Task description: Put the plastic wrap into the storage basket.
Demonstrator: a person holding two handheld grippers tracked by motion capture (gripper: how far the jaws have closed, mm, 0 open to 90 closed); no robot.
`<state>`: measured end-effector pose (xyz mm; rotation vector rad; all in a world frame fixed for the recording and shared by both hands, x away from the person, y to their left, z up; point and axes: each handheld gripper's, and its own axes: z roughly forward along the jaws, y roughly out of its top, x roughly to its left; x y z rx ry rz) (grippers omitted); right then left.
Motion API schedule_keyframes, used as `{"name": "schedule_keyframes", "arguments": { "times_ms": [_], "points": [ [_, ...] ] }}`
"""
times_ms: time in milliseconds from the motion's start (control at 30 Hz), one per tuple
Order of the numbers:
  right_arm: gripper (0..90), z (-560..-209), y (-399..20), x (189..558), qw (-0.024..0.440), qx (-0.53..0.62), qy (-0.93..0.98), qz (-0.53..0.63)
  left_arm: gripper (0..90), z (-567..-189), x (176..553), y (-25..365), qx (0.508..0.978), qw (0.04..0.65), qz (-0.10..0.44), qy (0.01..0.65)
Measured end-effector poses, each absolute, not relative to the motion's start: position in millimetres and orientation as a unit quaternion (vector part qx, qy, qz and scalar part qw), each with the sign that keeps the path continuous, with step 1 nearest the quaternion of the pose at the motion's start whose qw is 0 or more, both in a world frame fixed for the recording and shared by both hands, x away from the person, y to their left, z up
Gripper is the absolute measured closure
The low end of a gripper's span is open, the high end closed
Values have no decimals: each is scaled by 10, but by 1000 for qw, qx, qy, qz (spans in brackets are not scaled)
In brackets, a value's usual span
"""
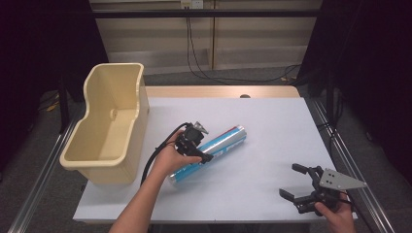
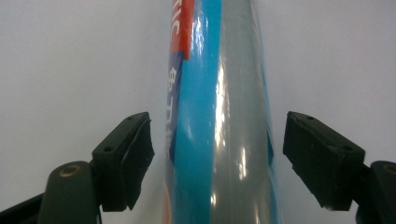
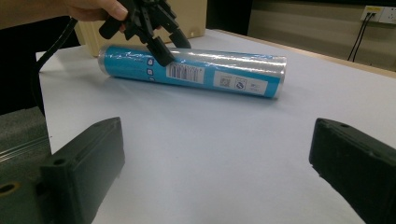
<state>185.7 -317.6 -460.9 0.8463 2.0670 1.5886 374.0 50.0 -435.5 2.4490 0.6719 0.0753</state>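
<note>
The shiny blue tube is straddled, untouched, by the left claw, with bare table seen beside both spread jaws.

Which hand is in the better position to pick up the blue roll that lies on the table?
Probably the left. The left gripper stands directly over the blue roll, open jaws on either side of it. The right gripper rests open near the table's front edge, apart from the roll.

place: lab | cues: white table, dark curtains, wall sockets
</note>
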Motion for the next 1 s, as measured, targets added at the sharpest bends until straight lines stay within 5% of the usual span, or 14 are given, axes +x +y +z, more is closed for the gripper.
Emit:
{"name": "schedule_keyframes", "arguments": {
  "times_ms": [1000],
  "points": [
    [31, -4606, -3193, 1855, 199, 300, 738, 570, 324, -4235, 3907, 205, 921, 226, 11, 316]
  ]
}}
